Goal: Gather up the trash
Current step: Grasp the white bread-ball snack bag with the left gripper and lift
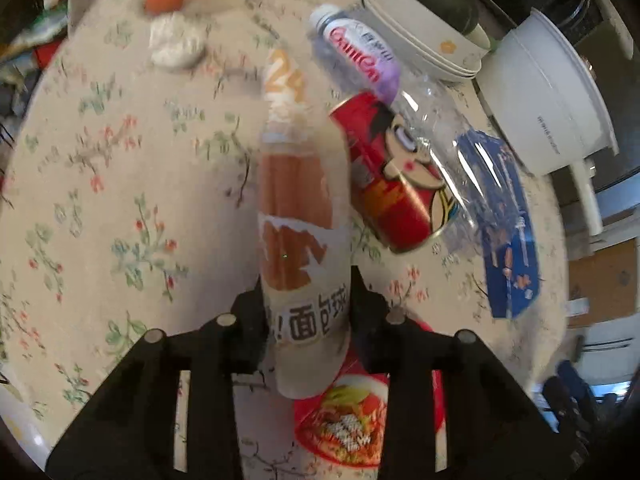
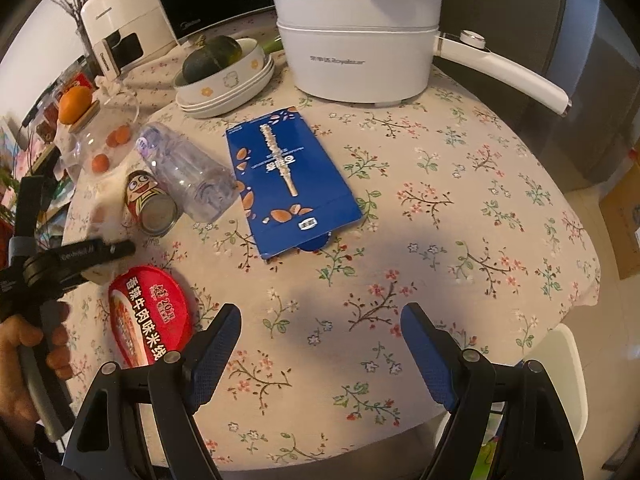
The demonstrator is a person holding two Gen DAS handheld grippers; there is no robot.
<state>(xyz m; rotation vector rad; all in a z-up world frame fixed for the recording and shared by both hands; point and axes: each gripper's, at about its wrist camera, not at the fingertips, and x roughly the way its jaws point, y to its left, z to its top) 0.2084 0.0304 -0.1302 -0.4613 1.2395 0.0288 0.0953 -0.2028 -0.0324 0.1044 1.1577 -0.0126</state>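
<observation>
The left gripper (image 1: 308, 300) pinches a long, clear bread-stick wrapper (image 1: 300, 220) with brown sticks inside, a torn white label and black Chinese characters, held above the floral tablecloth (image 1: 100, 200) beside a red cartoon can (image 1: 394, 176). The right gripper (image 2: 320, 344) hovers with jaws spread, holding nothing.

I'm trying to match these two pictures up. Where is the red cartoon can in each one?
Left wrist view: the red can lies right of centre, beside the wrapper that the left claw grips.
Right wrist view: the can lies at the left, its end toward the camera.
Shared landmark: the clear bottle against the can.
</observation>
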